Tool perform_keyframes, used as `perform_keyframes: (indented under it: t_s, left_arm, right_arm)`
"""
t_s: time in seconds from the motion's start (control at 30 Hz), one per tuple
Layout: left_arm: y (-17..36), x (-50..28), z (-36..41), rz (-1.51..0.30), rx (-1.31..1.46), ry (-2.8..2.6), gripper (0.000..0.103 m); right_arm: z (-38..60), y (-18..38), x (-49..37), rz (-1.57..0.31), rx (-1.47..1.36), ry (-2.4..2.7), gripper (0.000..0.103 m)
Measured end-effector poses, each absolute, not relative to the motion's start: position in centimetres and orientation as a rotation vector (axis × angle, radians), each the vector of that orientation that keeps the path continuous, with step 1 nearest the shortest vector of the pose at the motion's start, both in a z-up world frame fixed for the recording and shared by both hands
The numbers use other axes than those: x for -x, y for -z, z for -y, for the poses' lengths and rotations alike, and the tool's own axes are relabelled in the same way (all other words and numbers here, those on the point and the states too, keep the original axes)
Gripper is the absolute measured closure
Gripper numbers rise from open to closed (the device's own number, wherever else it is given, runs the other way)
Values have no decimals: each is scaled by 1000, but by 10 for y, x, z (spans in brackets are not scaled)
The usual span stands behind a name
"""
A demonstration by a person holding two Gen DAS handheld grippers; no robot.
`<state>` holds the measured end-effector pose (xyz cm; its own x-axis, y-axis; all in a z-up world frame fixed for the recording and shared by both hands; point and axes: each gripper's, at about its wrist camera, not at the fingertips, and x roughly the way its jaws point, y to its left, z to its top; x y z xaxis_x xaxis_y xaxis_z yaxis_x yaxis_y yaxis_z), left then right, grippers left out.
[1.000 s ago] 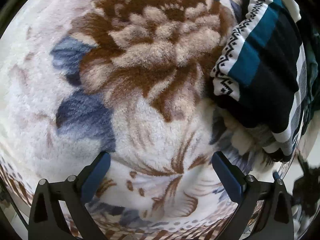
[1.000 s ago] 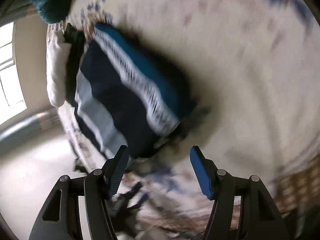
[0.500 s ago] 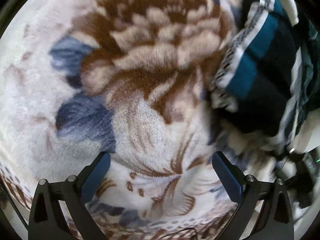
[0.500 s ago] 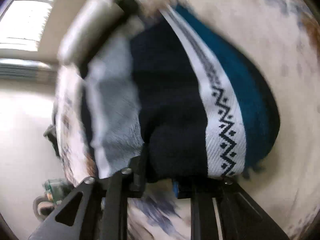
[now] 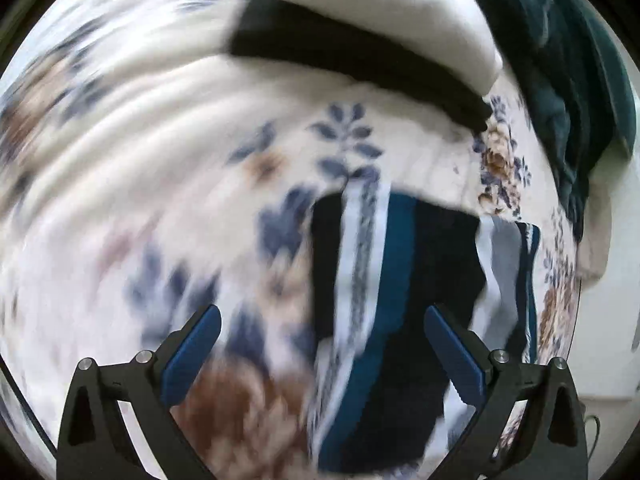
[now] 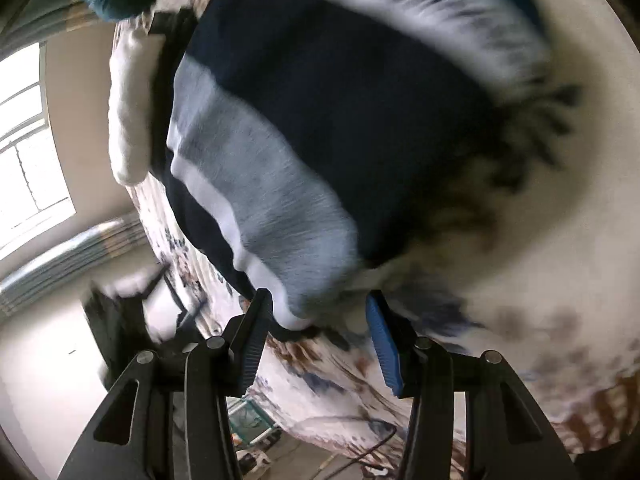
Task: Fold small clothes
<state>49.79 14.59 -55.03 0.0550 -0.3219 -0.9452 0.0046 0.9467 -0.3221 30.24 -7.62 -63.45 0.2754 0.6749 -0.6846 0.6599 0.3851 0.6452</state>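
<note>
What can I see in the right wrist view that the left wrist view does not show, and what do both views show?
Only the right wrist view shows a window, the floor beside the bed, and the right gripper, its jaws opening around the striped garment's edge.

Only the left wrist view shows the left gripper, jaws wide apart and empty.

Both show the striped garment, the flowered blanket, the white folded cloth on a black one, and the dark green cloth.

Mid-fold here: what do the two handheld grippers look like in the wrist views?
The left gripper and right gripper look the same: black angular finger arms with triangular cut-outs, silver round pivot bolts, and blue ridged pads on the inner faces. No cables, markings, hands or sleeves show.
</note>
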Motion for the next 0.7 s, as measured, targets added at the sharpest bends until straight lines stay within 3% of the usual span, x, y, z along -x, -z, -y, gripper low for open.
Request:
perform_keyframes:
  t_s: [0.07,0.1,0.13,0.17,0.23,0.3,0.4,0.47,0.5,0.57,0.63,0.7]
  left_arm:
    - [563,-519,-135,-1532,256,296,5]
    - [568,-526,-132,-1539,271,310,17]
    - [569,-533,-130,-1531,294,328,57]
    - [566,-539,-126,-1530,302,347,86]
    - [559,-548,-119,-1508,289,342,91]
    - [562,-559,-122,-1509,283,333,93]
    - [570,-571,-125,-1524,313,335,93]
    - [570,-574,-128,-1550,358,366,87]
    - [569,-574,-130,-1562,383,377,81]
    - [561,-568,-142,-1541,448,400,34]
    - [553,-557,-155,-1498,477,390,30]
    - [561,-548,-156,-1538,489,410,30]
  right_arm:
    - [62,637,-321,-1402,-1270,22,56]
    - [60,637,-322,-1407,-1253,44,63]
    - [57,639,-324,-1417,-1242,65,68]
    - [53,641,-325,-1425,-1241,84,78]
    - [49,641,-323,-1426,-1233,113,89]
    - [43,636,-325,-1442,-1172,134,97]
    - [34,636,-325,-1498,-1069,166,98]
    - [34,640,-321,-1523,-1087,167,98]
    - [34,639,-322,-1519,-1111,148,98]
    - [37,632,-324,-1496,-1178,120,95]
    - [37,626,-321,-1482,-1229,82,86]
    - [41,628,-311,-1480,-1251,54,52]
